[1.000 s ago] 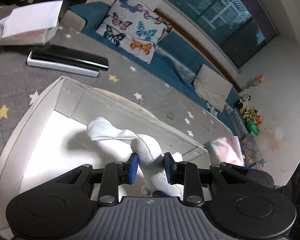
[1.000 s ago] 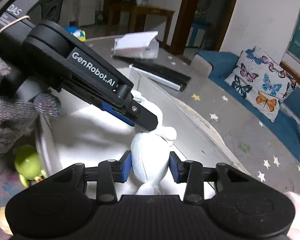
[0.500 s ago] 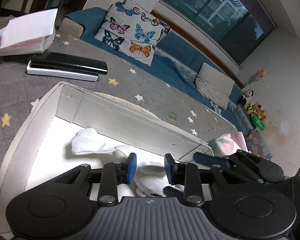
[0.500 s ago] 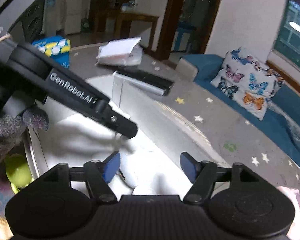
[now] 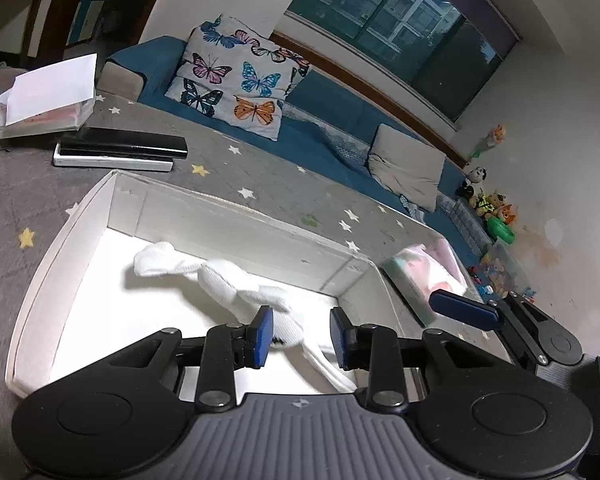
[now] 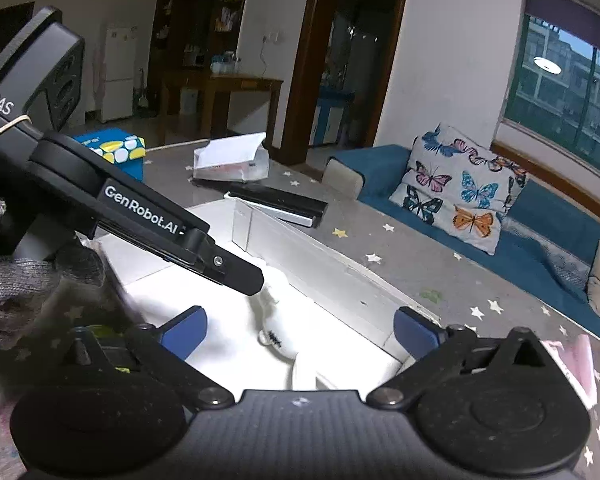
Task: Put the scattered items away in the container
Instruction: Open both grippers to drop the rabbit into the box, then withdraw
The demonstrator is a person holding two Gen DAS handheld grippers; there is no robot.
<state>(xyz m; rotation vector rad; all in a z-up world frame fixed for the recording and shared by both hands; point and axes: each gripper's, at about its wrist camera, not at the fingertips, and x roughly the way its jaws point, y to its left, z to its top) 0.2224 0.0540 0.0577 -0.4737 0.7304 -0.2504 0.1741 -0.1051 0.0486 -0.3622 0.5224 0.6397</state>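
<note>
A white sock (image 5: 220, 284) lies loose on the floor of the white box (image 5: 236, 216); it also shows in the right wrist view (image 6: 278, 328). My left gripper (image 5: 298, 336) hangs just above the sock, jaws open a little, holding nothing. My right gripper (image 6: 298, 330) is wide open and empty above the box's (image 6: 340, 276) near end. One right finger (image 5: 462, 306) shows at the right of the left wrist view, and the left gripper's arm (image 6: 140, 216) crosses the right wrist view.
A pink-and-green packet (image 5: 428, 268) lies on the grey star mat beside the box. A black-and-white flat case (image 5: 120, 150) and a white open carton (image 5: 44, 100) lie beyond the box. A blue tissue box (image 6: 112, 150) and a blue sofa with butterfly cushion (image 6: 460, 188) are farther off.
Both grippers held the sock above the box a second ago. Both have opened and lifted back, and the sock has dropped flat onto the box floor.
</note>
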